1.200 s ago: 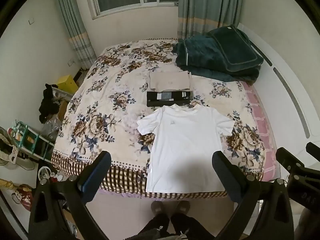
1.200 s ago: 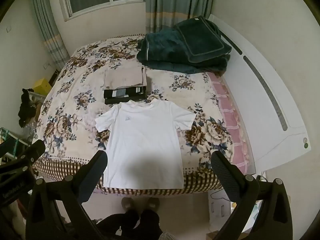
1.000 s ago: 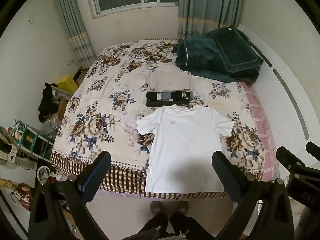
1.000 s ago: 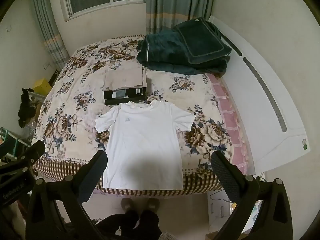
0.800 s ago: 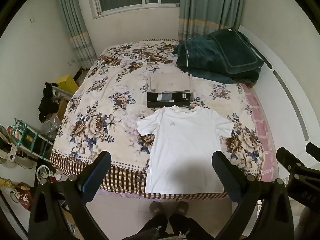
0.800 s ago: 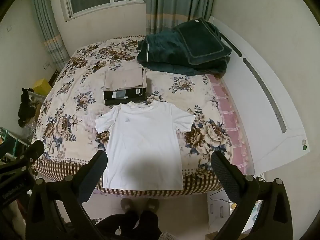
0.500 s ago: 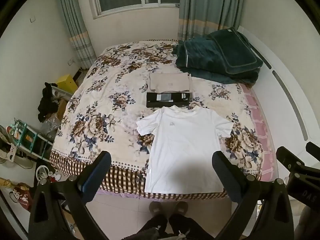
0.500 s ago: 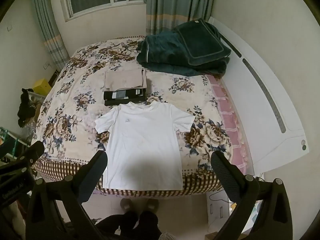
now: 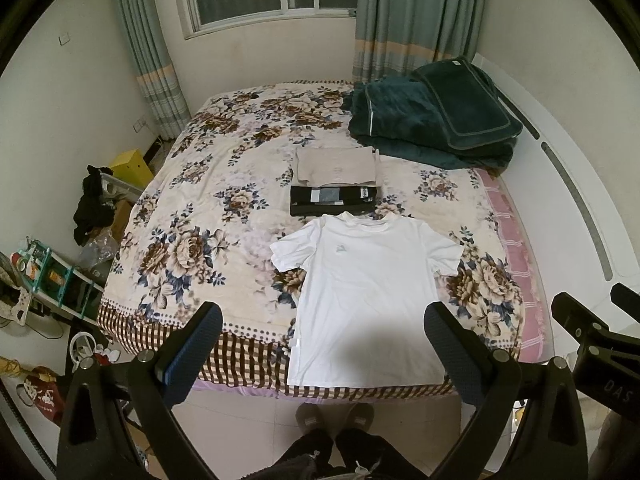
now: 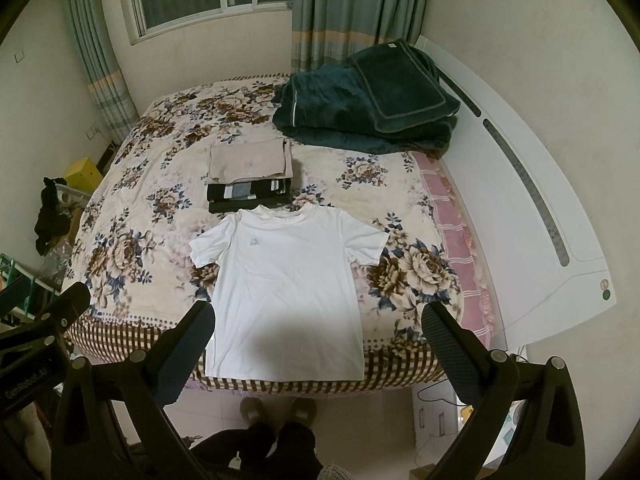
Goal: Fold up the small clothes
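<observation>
A white T-shirt (image 9: 366, 292) (image 10: 286, 284) lies spread flat, front up, at the near edge of the floral bed, its hem at the checked border. Just beyond its collar sit a folded black garment (image 9: 333, 199) (image 10: 248, 194) and a folded beige one (image 9: 335, 166) (image 10: 249, 160). My left gripper (image 9: 322, 332) is held high above the bed's near edge, open and empty. My right gripper (image 10: 318, 330) is likewise high, open, with nothing between its fingers. Each gripper shows at the edge of the other's view.
A dark green blanket and cushion (image 9: 432, 116) (image 10: 368, 96) are heaped at the far right of the bed (image 9: 208, 208). A white headboard (image 10: 532, 216) runs along the right. Clutter and a shelf (image 9: 52, 276) stand on the floor at left. A person's slippered feet (image 9: 334, 420) are below.
Both views have drifted very slightly; the shirt and the folded clothes lie as before, and both grippers stay open.
</observation>
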Tool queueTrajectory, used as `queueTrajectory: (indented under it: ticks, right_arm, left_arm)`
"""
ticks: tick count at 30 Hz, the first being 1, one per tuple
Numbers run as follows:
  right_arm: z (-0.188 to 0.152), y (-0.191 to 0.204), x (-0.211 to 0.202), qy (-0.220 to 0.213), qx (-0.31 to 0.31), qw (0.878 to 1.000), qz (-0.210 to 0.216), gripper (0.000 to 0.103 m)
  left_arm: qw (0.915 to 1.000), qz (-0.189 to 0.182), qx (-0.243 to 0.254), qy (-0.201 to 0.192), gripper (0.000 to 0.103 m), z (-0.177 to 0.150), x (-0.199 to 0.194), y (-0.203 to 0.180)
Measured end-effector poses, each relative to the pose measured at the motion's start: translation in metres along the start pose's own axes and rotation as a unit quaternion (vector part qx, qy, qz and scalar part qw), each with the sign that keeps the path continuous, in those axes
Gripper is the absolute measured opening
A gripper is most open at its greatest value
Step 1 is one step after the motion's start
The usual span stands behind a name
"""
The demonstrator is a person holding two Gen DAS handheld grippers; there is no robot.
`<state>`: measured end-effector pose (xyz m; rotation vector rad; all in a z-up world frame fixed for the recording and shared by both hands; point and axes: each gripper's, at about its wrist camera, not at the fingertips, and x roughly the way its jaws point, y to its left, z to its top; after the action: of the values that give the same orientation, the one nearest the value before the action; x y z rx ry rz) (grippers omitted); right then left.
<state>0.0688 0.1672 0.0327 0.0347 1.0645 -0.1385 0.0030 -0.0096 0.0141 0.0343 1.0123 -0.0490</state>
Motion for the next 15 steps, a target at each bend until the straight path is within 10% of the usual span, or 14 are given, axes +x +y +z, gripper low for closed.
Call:
queueTrajectory:
  ticks: [15]
  right_arm:
    - [-0.0006,0.0002,-0.0043,-0.003,-0.001,1.000,0.000,0.103]
  left_arm:
    - [1.0000,-0.001,0.000,-0.001,0.103,-0.0021,0.0003,0.0005]
